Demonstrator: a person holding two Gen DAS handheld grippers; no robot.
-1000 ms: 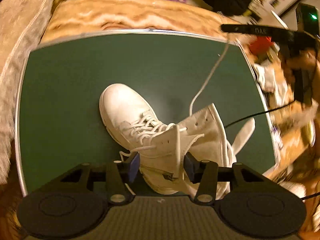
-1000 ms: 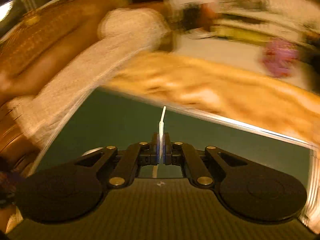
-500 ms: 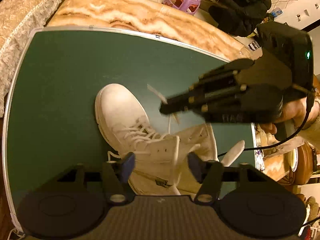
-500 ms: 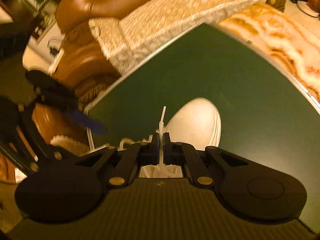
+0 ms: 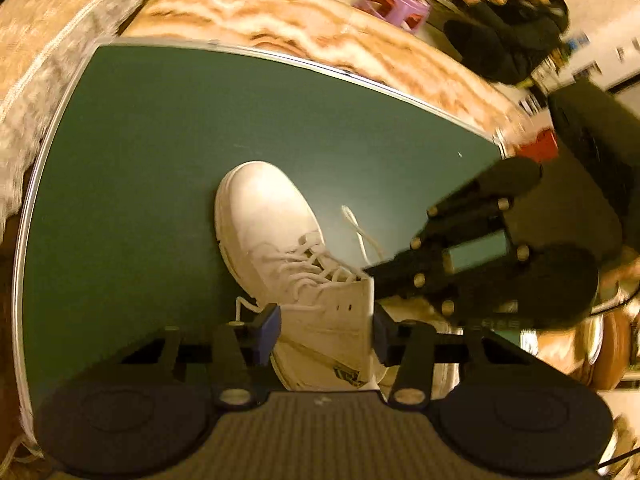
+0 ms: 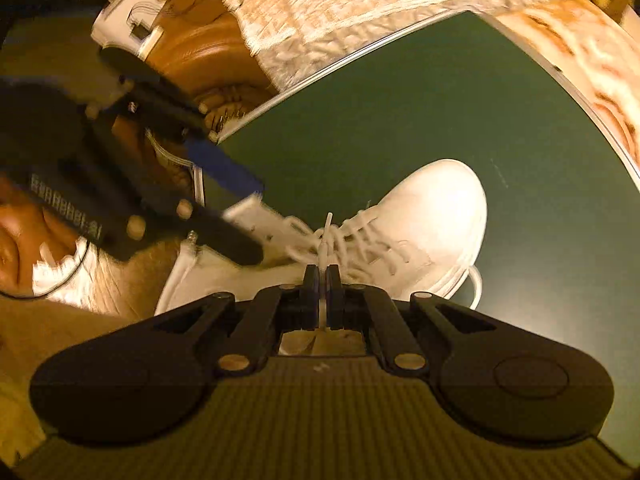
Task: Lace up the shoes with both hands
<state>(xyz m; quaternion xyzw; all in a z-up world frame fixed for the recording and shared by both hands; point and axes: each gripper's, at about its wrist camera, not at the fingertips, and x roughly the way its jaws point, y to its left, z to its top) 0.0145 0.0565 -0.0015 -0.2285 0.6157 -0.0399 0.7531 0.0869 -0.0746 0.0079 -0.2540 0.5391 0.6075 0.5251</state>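
A white high-top boot (image 5: 276, 236) is lying on the green bench (image 5: 160, 168), roughly in its middle, toe pointing toward the far edge where the silver trim is running along. The lower eyelets are already laced; the upper collar is standing open with its flaps spread.

The left claw (image 5: 326, 330) is hanging over the boot's ankle, its blue pads (image 5: 269, 330) sitting either side of the near collar flap. The jaws have just been closing in on that flap, and the flap is between them, though whether the pads are actually pressing on it I cannot tell from here.

The right claw (image 6: 322, 280) is pinched tight on the lace end (image 6: 326, 236), the stiff white tip poking up past the fingertips, right above the laced part of the boot. From the left wrist view that same right claw is coming in from the right edge of the bench, nose down at the top of the tongue, with a loop of lace (image 5: 360, 232) curling up beside it.

A second loose lace end (image 5: 242, 306) is trailing on the bench at the boot's left side.
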